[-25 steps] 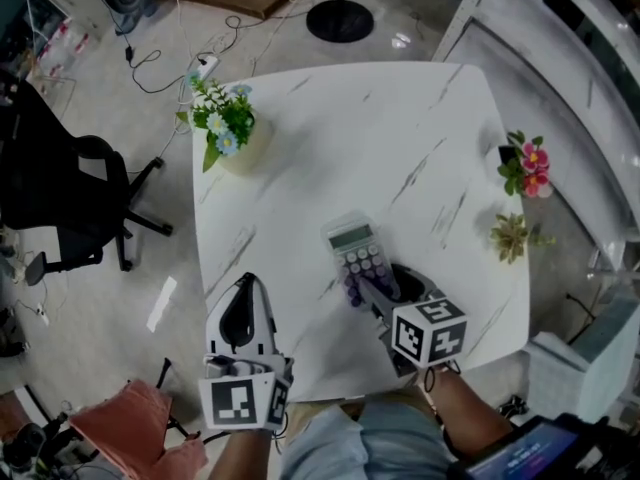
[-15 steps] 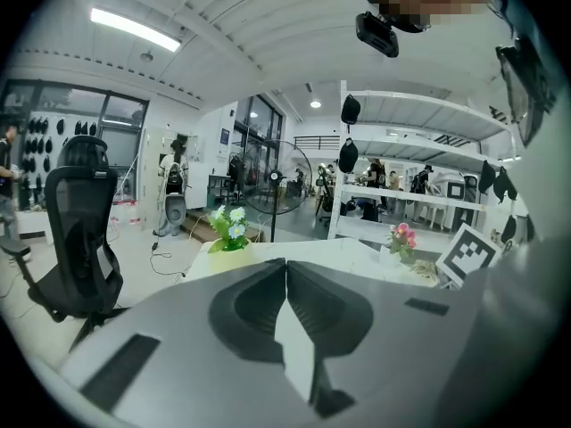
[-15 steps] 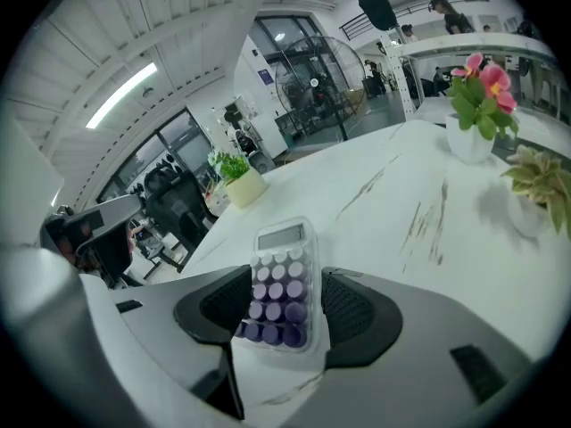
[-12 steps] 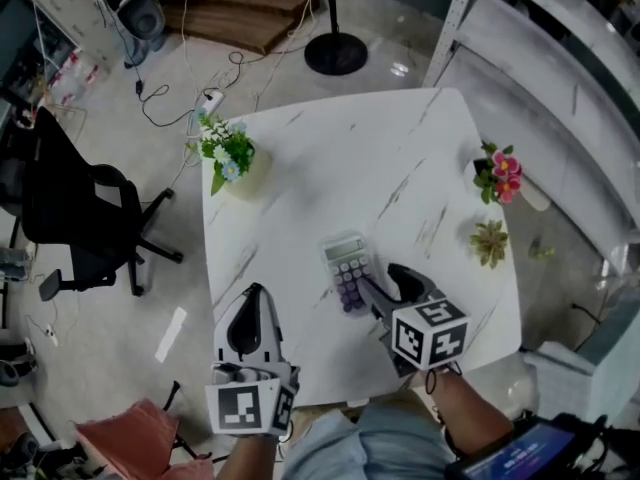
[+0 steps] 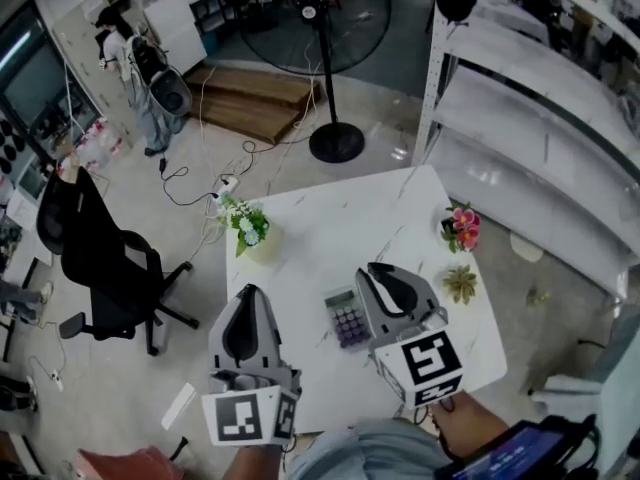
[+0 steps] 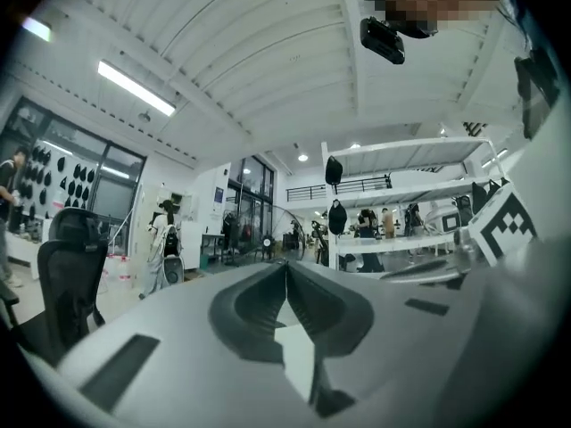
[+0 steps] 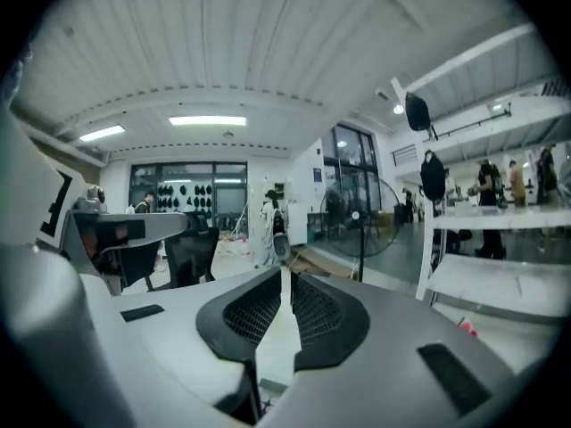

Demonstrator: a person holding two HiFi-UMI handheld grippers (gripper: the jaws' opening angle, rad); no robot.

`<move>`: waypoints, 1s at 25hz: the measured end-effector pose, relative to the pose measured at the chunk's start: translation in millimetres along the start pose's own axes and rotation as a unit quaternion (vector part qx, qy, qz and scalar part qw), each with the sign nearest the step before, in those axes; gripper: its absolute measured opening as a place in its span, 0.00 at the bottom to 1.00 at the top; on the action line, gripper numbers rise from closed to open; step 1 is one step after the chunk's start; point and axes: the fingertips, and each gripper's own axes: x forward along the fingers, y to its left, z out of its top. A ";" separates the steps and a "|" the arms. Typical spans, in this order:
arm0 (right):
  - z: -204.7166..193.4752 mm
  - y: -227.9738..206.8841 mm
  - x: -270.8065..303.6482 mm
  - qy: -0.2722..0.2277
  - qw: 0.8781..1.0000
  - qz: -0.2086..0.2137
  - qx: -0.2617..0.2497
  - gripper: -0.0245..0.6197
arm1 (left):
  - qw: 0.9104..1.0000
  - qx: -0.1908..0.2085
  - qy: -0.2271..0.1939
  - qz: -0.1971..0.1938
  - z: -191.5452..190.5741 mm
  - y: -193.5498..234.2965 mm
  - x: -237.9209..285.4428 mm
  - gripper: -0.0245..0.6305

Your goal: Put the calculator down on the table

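**A:** The calculator [image 5: 346, 318] is laid flat on the table [image 5: 340, 223], 6 o'clock of centre. The right gripper [image 5: 374, 270] is being closed on nothing, and the left gripper [image 5: 250, 290] is pressed together, empty.

**B:** It could get knocked toward the 6 o'clock edge if that right one's swung low.

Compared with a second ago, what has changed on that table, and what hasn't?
Both claws rose. The right claw lifted away from the calculator, and its jaws are closing on nothing. The left claw lifted too, staying shut. The calculator stayed flat on the table.
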 end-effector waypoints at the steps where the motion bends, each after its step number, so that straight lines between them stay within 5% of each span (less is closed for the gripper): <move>1: 12.7 1.0 -4.1 -0.016 1.000 -0.003 -0.015 0.10 | 1.000 0.004 -0.012 -0.001 11.1 -1.6 -0.6 0.05; 7: 45.2 5.7 -24.2 -0.065 0.998 -0.009 -0.026 0.07 | 0.998 0.017 -0.052 -0.002 43.4 -11.2 -9.3 0.05; 25: 49.9 8.0 -37.5 -0.084 0.996 0.001 -0.024 0.06 | 0.998 0.020 -0.051 -0.011 42.9 -25.4 -16.9 0.05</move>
